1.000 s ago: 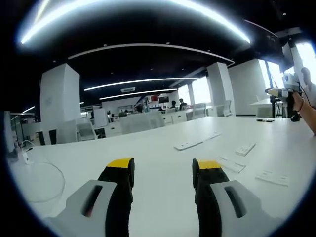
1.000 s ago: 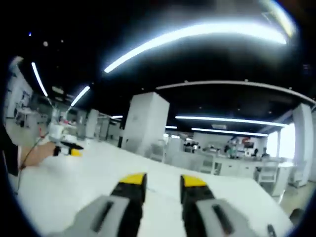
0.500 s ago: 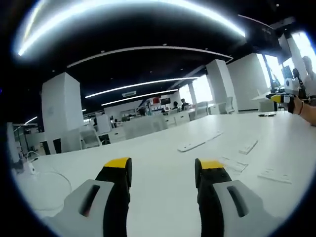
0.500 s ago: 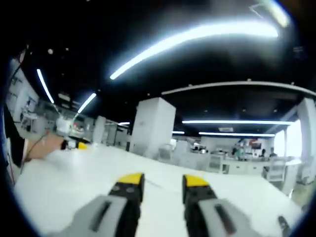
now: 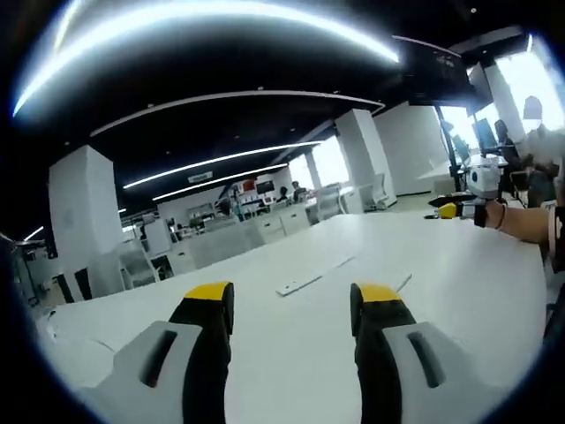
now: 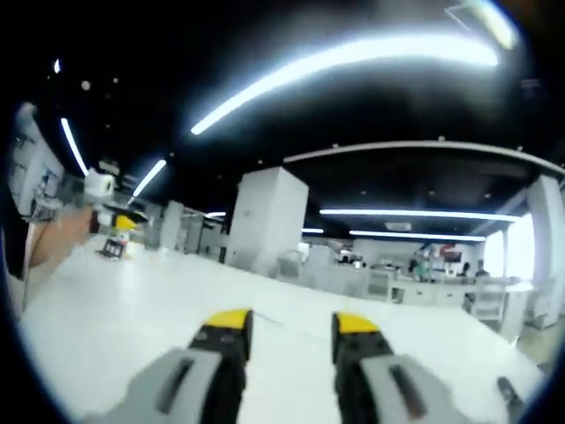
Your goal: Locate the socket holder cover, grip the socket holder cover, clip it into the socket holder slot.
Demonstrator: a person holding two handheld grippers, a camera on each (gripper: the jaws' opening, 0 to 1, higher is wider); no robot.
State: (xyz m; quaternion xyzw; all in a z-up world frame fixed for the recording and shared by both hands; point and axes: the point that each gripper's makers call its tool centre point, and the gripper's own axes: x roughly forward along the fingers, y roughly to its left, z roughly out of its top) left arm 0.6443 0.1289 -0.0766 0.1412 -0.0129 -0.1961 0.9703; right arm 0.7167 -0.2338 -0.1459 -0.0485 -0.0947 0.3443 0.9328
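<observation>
long white socket holder strip point(image 5: 311, 277) on table point(image 5: 459, 291) just beyond wide, empty left hand-held gripper point(image 5: 293, 296)

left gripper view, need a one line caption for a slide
Open left gripper held empty above a white table, a long white strip lying ahead, the right gripper raised at far right.

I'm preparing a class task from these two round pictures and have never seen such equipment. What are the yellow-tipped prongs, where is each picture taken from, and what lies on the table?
A person holds a two-jaw tool in each hand, with a camera riding on each. The prongs are the left gripper and the right gripper, both open and empty. In the left gripper view, the white table carries a long white strip, perhaps a socket holder part. At that view's right edge is the person's other arm.
</observation>
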